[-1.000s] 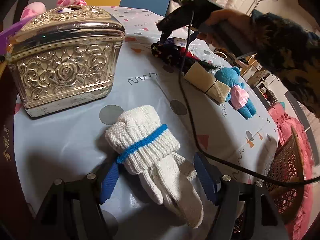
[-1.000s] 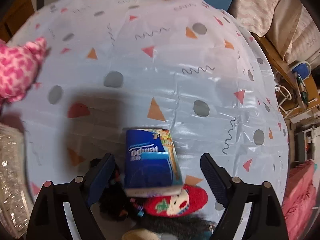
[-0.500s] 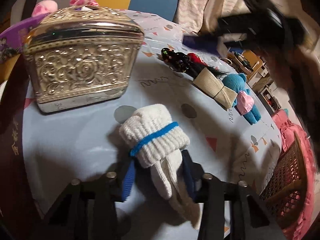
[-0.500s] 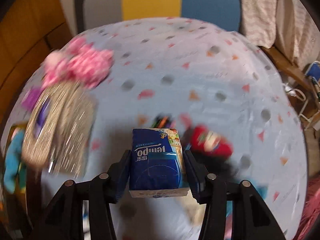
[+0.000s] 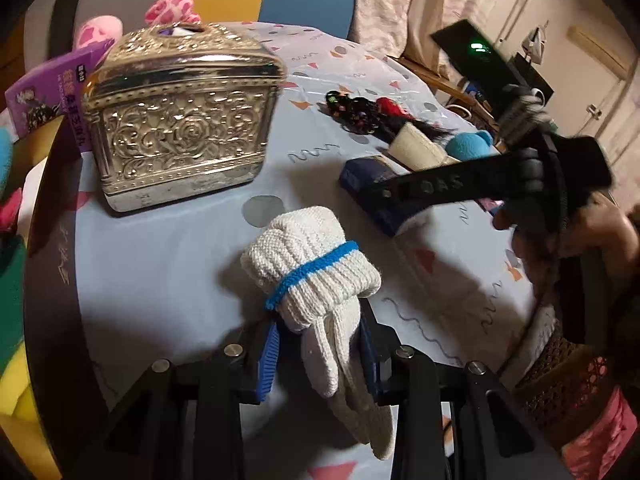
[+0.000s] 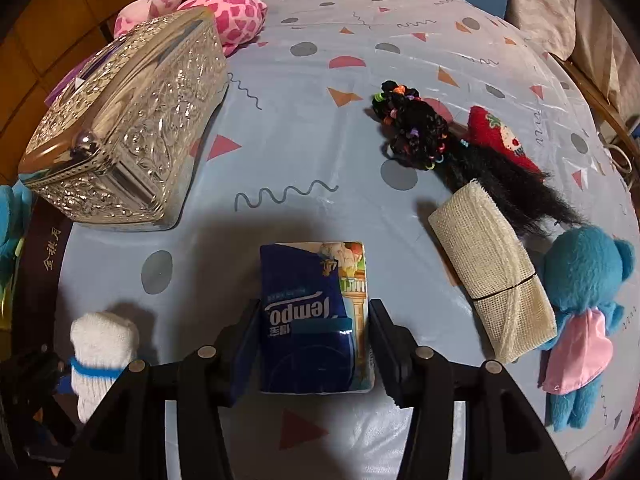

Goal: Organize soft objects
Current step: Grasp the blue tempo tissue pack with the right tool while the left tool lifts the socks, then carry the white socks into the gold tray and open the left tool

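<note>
My left gripper (image 5: 318, 354) is shut on a rolled white sock with a blue band (image 5: 316, 276), which rests on the table. The sock also shows in the right wrist view (image 6: 102, 346) at the lower left. My right gripper (image 6: 312, 344) is shut on a blue Tempo tissue pack (image 6: 314, 316) and holds it just above the table. The pack (image 5: 370, 188) and the right gripper's arm show at right in the left wrist view.
An ornate silver box (image 6: 124, 128) stands at left. A pink plush (image 6: 216, 4) lies behind it. Black hair with beads (image 6: 416, 132), a red plush (image 6: 500, 136), a beige folded cloth (image 6: 492, 276) and a blue teddy (image 6: 580, 300) lie at right. A purple box (image 5: 52, 92) is at far left.
My right gripper closed on the tissue pack, lifted it and carried it toward the near side of the table. My left gripper closed on the sock.
</note>
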A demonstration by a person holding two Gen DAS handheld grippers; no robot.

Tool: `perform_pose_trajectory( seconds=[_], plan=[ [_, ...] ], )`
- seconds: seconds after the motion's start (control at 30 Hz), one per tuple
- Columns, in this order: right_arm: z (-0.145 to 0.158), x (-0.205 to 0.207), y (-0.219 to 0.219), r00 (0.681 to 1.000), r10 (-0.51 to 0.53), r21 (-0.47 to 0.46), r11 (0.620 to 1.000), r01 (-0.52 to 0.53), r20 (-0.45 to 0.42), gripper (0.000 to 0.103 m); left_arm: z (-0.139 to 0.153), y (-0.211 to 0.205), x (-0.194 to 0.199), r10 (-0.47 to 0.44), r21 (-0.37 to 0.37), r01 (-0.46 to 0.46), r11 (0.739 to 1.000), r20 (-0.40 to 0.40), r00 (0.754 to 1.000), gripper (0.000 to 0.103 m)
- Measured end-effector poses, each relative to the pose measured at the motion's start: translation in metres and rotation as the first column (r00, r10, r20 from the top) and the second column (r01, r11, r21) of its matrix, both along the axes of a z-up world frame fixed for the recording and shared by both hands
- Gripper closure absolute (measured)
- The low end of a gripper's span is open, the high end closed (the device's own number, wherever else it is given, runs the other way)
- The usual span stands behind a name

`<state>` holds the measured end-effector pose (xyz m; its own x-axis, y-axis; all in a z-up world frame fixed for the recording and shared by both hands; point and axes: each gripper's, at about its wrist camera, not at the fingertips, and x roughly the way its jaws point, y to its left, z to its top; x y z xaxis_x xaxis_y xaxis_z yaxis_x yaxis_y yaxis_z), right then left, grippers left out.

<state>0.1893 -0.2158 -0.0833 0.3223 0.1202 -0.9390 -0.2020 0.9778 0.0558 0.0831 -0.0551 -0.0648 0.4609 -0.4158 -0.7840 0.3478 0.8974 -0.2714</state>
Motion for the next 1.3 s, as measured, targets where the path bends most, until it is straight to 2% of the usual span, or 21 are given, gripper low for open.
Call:
perform_pose_trajectory(
  seconds=[0.07, 0.17, 0.37, 0.53, 0.67, 0.73, 0.8, 0.93, 1.07, 1.13, 1.3],
  plan=[
    [-0.007, 0.002, 0.0, 1.0, 0.008, -0.015, 1.0, -0.008, -0.019, 0.049, 0.004, -0.002, -0.006, -0.013, -0.002, 0.013, 1.0, 0.01, 1.0, 0.068],
    [-0.007, -0.001, 0.005, 1.0, 0.022, -0.039, 0.999, -0.022, -0.004, 0.05, 0.019, -0.005, -0.017, -0.04, 0.005, 0.04, 0.999, 0.06, 0.997, 0.068],
    [-0.01, -0.009, 0.012, 0.999, 0.045, -0.055, 0.998, -0.045, 0.012, 0.05, 0.07, 0.015, -0.038, -0.031, -0.065, 0.042, 0.997, 0.158, 0.987, 0.068],
    [-0.011, -0.014, 0.015, 0.999, 0.047, -0.061, 0.997, -0.046, 0.02, 0.05, 0.109, 0.068, -0.043, 0.078, -0.135, -0.053, 0.989, 0.193, 0.978, 0.068],
    [-0.011, -0.016, 0.017, 0.998, 0.051, -0.069, 0.996, -0.05, 0.025, 0.05, 0.129, 0.126, -0.047, 0.211, -0.136, -0.185, 0.973, 0.222, 0.952, 0.068],
    [-0.011, -0.017, 0.019, 0.998, 0.053, -0.071, 0.996, -0.051, 0.026, 0.05, 0.129, 0.16, -0.048, 0.277, -0.111, -0.259, 0.959, 0.214, 0.937, 0.068],
    [-0.009, -0.018, 0.019, 0.998, 0.051, -0.07, 0.996, -0.049, 0.025, 0.05, 0.124, 0.199, -0.046, 0.358, -0.071, -0.351, 0.934, 0.186, 0.915, 0.068],
    [-0.009, -0.019, 0.019, 0.998, 0.052, -0.07, 0.996, -0.05, 0.025, 0.05, 0.101, 0.265, -0.048, 0.482, -0.038, -0.481, 0.876, 0.047, 0.875, 0.068],
    [-0.009, -0.02, 0.02, 0.998, 0.052, -0.072, 0.996, -0.05, 0.026, 0.05, 0.073, 0.303, -0.056, 0.538, 0.0, -0.539, 0.842, -0.059, 0.841, 0.068],
    [-0.009, -0.019, 0.018, 0.998, 0.052, -0.071, 0.996, -0.05, 0.025, 0.05, 0.06, 0.313, -0.052, 0.564, 0.044, -0.562, 0.826, -0.087, 0.821, 0.067],
    [-0.009, -0.017, 0.017, 0.999, 0.042, -0.07, 0.997, -0.041, 0.022, 0.05, 0.032, 0.319, -0.025, 0.563, 0.123, -0.55, 0.826, -0.127, 0.816, 0.067]
  ],
)
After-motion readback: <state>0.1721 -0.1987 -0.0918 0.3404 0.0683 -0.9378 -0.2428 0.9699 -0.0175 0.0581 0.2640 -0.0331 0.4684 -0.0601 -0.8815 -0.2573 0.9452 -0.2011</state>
